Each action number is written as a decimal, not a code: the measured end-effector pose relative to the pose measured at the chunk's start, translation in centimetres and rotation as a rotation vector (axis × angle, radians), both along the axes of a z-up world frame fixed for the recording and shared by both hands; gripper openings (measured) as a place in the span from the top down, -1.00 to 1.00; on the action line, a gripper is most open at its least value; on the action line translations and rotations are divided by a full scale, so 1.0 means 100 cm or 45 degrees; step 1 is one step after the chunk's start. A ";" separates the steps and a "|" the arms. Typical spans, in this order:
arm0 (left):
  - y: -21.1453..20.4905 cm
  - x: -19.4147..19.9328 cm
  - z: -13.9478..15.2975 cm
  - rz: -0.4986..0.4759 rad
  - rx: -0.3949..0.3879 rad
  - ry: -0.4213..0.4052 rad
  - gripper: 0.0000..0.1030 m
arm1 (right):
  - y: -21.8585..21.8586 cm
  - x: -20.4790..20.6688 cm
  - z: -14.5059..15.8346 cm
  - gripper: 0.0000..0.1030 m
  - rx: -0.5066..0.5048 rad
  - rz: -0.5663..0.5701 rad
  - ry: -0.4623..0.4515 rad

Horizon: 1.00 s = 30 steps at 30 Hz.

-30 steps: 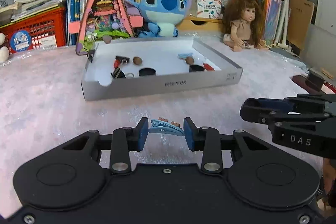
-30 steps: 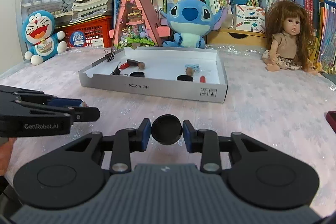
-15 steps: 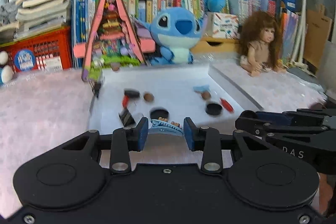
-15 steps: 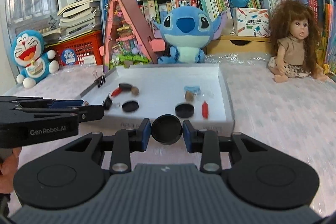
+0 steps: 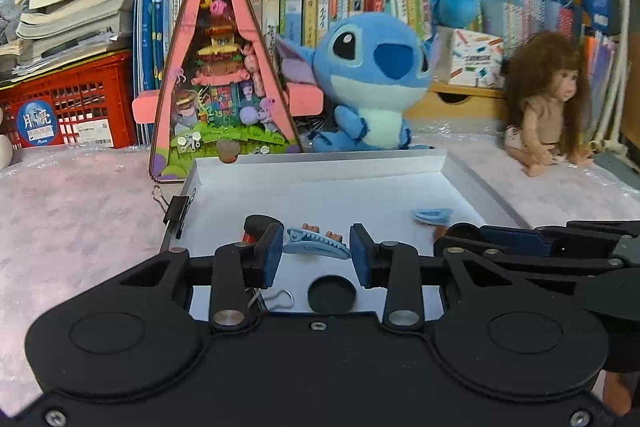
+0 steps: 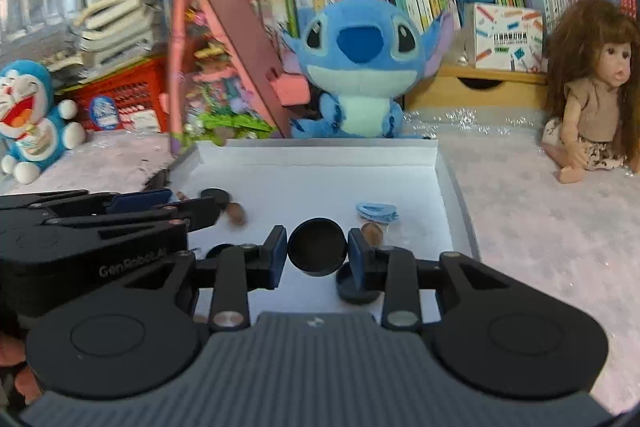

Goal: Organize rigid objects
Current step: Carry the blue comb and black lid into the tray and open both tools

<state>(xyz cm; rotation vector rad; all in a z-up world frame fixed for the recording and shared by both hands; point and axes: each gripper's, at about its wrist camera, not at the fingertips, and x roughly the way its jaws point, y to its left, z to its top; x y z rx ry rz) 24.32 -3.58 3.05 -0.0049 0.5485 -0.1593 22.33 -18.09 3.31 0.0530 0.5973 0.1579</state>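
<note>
Left wrist view: nearest to me, my left tool is closed on a light blue toothed plastic hair clip, pinched end to end between the blue pads and lying roughly level. Beyond it sits the shallow white cardboard box lid, over whose near part the tool hovers. On the lid floor under the clip lie a black round cap and a loose wire loop. A black binder clip bites the lid's left wall, and a second pale blue clip lies toward the right.

In the right wrist view, my right tool grips a black round plastic cap by its rim, also above the lid's near part. Another black cap rests just below it, and a brown nut-like piece lies just beside the right finger. The two tools run side by side, both pitched gently downward toward the lid, a hand partly visible behind each.

I judge this the carry-and-place step. Next I need to lower each tool to a bare patch of the lid floor, clear of the pieces already there, and only then release. Farther back on the pink-covered desk stand a blue plush toy and a long-haired doll, with bookshelves behind.
</note>
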 end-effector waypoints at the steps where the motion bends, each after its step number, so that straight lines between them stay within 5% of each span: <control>1: 0.000 0.005 -0.002 0.004 0.007 0.002 0.33 | -0.001 0.007 -0.002 0.25 0.002 -0.012 0.013; 30: 0.000 0.050 -0.035 0.063 0.043 0.110 0.33 | -0.006 0.046 -0.032 0.25 0.022 -0.079 0.110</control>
